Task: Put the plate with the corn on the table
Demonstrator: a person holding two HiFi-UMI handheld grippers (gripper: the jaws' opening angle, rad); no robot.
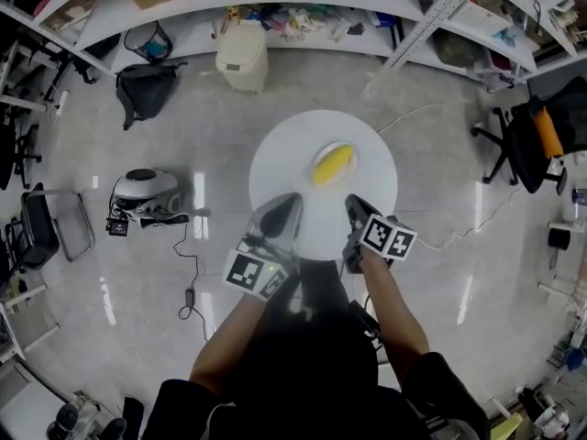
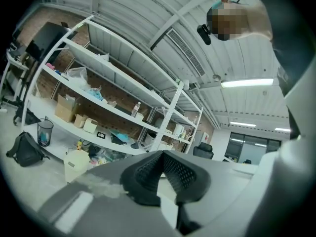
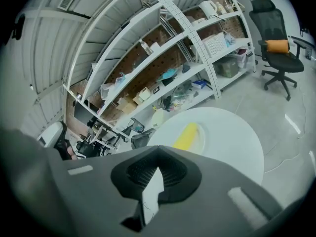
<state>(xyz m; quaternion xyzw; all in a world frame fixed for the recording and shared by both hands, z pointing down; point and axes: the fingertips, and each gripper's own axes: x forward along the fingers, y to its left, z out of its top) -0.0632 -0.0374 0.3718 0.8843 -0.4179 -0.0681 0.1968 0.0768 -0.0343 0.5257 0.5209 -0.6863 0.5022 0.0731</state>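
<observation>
Left gripper (image 1: 293, 200) and right gripper (image 1: 351, 202) are both closed, empty, at the round table's (image 1: 275, 154) near edge. The plate (image 3: 200, 141) with corn (image 1: 332, 163) sits mid-table. A bin (image 1: 242, 55) and backpack (image 1: 142, 90) lie beyond. The right gripper view catches the plate, the left only shelving (image 2: 98, 95).

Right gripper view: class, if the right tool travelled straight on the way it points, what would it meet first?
Probably the white table, close to the plate with the corn; depth is unclear.
</observation>
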